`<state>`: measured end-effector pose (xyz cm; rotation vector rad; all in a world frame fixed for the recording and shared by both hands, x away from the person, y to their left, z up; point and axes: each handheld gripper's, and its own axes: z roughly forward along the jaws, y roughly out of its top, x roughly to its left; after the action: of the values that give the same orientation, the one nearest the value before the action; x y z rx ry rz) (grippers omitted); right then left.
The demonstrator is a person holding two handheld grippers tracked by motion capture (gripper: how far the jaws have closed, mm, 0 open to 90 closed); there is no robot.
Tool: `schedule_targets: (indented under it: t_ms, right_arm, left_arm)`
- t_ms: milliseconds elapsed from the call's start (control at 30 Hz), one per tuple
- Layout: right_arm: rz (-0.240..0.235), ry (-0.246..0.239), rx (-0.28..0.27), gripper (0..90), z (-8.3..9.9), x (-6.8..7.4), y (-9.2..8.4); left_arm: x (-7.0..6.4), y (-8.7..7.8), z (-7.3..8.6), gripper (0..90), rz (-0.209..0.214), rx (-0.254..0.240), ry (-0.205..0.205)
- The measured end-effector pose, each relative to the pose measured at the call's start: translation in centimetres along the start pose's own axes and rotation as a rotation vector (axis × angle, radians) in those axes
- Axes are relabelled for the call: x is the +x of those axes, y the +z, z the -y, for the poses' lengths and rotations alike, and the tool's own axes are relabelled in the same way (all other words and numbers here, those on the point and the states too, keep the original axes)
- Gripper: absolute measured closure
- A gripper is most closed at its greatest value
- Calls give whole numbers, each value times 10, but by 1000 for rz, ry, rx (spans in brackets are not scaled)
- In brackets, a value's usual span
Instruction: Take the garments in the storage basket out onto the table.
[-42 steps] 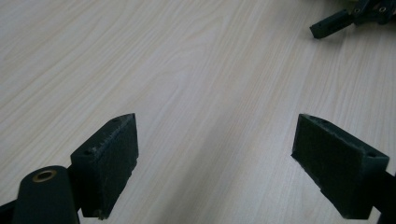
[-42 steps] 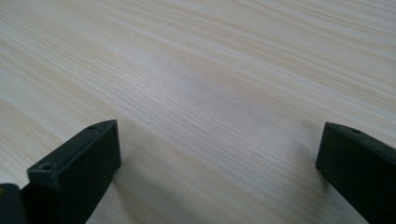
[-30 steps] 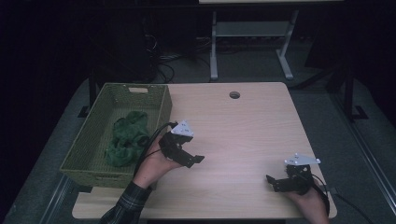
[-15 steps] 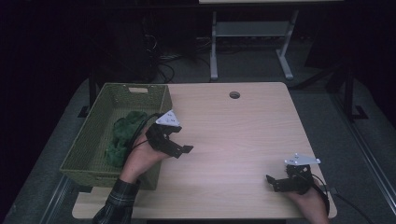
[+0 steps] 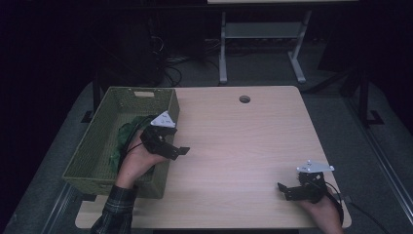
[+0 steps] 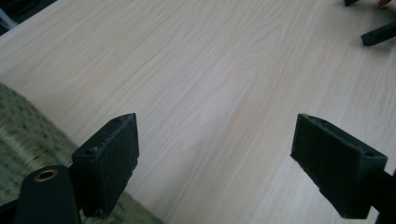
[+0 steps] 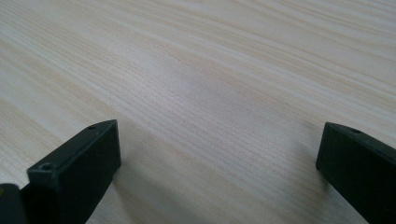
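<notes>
With its 2 jaws spread and empty, the left gripper [image 5: 176, 148] hangs over the basket [image 5: 92, 161] rim and could snag the wicker reaching the green cloth [image 5: 127, 134], while the right gripper [image 5: 287, 190] rests jaws spread.

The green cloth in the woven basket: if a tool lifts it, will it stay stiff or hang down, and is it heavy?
The green cloth lies crumpled in folds inside the basket, so it probably hangs limp when lifted. It looks thin, so it is likely light. The open left tool would probably pinch one fold while the rest trails.
</notes>
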<state>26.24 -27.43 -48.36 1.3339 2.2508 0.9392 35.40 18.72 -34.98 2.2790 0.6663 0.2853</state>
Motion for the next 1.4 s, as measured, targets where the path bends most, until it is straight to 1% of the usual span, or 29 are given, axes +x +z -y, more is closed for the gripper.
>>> schedule_targets:
  t_ms: [67, 100, 133, 167, 300, 367, 433, 500, 533, 600, 700, 733, 767, 800, 833, 867, 900, 1000, 1067, 1100, 1133, 1167, 1200, 1300, 1333, 1400]
  right_arm:
    - [0, 0, 0, 0, 0, 0, 0]
    - [0, 0, 0, 0, 0, 0, 0]
    - [0, 0, 0, 0, 0, 0, 0]
    - [0, 0, 0, 0, 0, 0, 0]
    - [0, 0, 0, 0, 0, 0, 0]
    - [0, 0, 0, 0, 0, 0, 0]
    - [0, 0, 0, 0, 0, 0, 0]
    - [0, 0, 0, 0, 0, 0, 0]
    - [0, 0, 0, 0, 0, 0, 0]
    - [0, 0, -1, 0, 0, 0, 0]
    - [0, 0, 0, 0, 0, 0, 0]
    - [0, 0, 0, 0, 0, 0, 0]
    - [0, 0, 0, 0, 0, 0, 0]
    - [0, 0, 0, 0, 0, 0, 0]
    - [0, 1, 0, 0, 0, 0, 0]
    - [0, 0, 0, 0, 0, 0, 0]
    - [0, 0, 0, 0, 0, 0, 0]
    - [0, 0, 0, 0, 0, 0, 0]
    - [0, 0, 0, 0, 0, 0, 0]
    - [0, 0, 0, 0, 0, 0, 0]
    - [0, 0, 0, 0, 0, 0, 0]
    - [0, 0, 0, 0, 0, 0, 0]
    - [0, 0, 0, 0, 0, 0, 0]
    - [0, 1, 0, 0, 0, 0, 0]
    - [0, 0, 0, 0, 0, 0, 0]
    - [0, 1, 0, 0, 0, 0, 0]
  left_arm:
    - [2, -1, 1, 146, -4, 2, 0]
    - [5, -3, 3, 146, -18, 6, -5]
    - [5, -4, 3, 146, -22, 7, -13]
    - [5, -4, 3, 146, -22, 7, -13]
    - [12, -10, 7, 164, -51, 13, -10]
    - [14, -10, 7, 164, -55, 15, -11]
    - [17, -12, 10, 166, -73, 23, -20]
    - [20, -14, 11, 166, -82, 25, -24]
    - [21, -15, 12, 168, -86, 22, -30]
    - [23, -17, 13, 195, -89, 21, -29]
    - [30, -23, 18, 201, -110, 13, -47]
    - [30, -23, 18, 206, -110, 13, -47]
    - [34, -26, 20, 208, -122, 9, -59]
    - [34, -26, 20, 213, -122, 9, -59]
    - [37, -28, 22, 213, -129, 9, -59]
    - [41, -30, 25, 229, -141, 10, -68]
    - [41, -30, 25, 235, -141, 10, -68]
    - [50, -33, 32, 250, -162, 20, -90]
    - [52, -34, 34, 273, -164, 28, -91]
    - [56, -35, 38, 284, -176, 23, -109]
    - [59, -36, 40, 293, -184, 28, -112]
    - [60, -38, 42, 300, -192, 33, -119]
    - [60, -38, 42, 310, -192, 33, -119]
    - [68, -41, 50, 351, -213, 44, -141]
    - [68, -41, 50, 364, -213, 44, -141]
    - [71, -43, 54, 385, -231, 55, -148]
